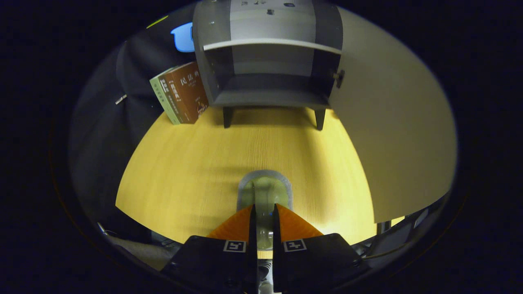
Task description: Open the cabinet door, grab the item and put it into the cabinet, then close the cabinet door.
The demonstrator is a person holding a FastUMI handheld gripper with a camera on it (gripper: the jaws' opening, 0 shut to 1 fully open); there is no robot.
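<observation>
My gripper is shut on a pale green item with a grey rim, cup-like in shape. A thin part of it is pinched between both fingers, and the rest juts out just ahead of them above the table. Beyond it stands a small grey cabinet on short legs. Its door is swung wide open to the right, close beside my fingers. Inside, a pale shelf crosses the upper part, and the lower compartment floor is bare.
The yellow wooden table stretches between me and the cabinet. Two books, one brown and one green, lean against the cabinet's left side. Dark cloth hangs behind and to the left.
</observation>
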